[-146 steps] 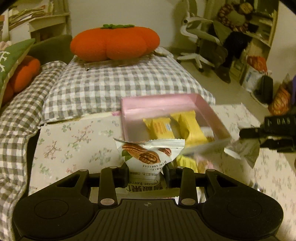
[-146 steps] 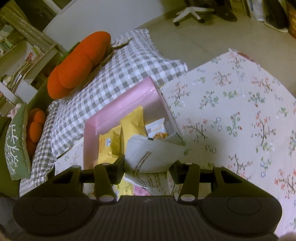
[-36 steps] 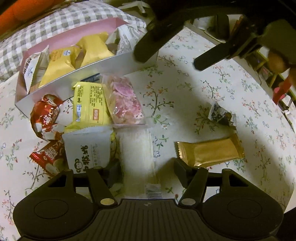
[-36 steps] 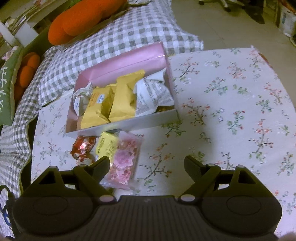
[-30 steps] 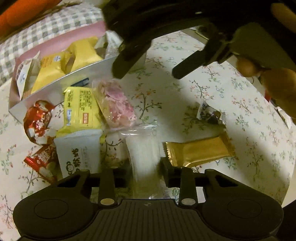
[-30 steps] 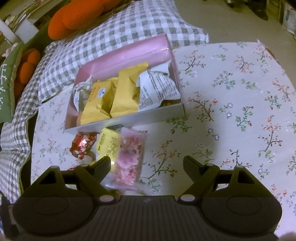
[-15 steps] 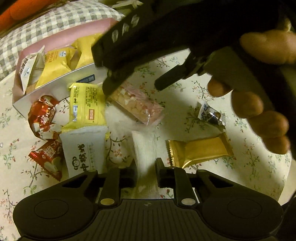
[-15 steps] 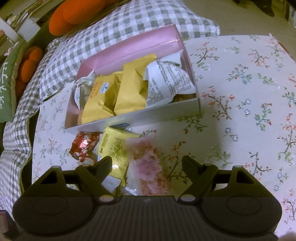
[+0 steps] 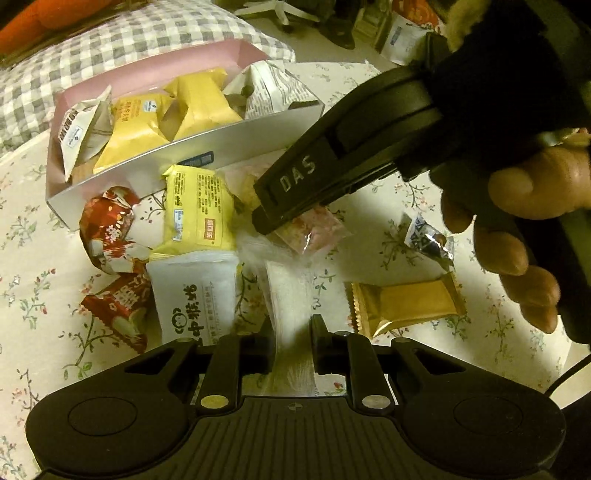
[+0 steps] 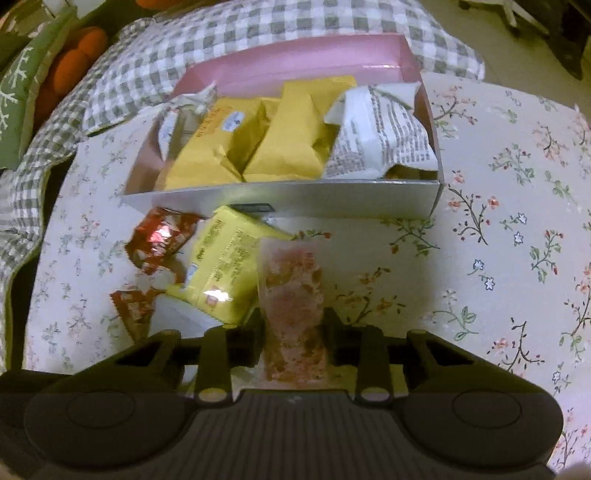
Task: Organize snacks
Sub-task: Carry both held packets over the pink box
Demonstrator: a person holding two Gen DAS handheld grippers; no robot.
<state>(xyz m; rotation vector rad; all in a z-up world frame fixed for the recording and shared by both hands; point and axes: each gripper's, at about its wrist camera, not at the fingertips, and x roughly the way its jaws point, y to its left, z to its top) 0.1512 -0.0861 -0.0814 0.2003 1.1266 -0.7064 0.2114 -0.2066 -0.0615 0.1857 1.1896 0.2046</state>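
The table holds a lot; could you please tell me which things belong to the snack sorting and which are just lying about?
Job:
pink box
pink snack
clear white snack
gold bar
yellow packet

Lying about:
checked cushion
green pillow

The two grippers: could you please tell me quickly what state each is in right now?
Left gripper: closed on the clear-wrapped white snack bar.
Right gripper: jaws just closed, now gripping the clear pink snack packet.

dim warm yellow indoor light, strong fisheye bend and dark vignette at corners, glare on red wrapper (image 10: 162, 236) left of the jaws, slight motion blur
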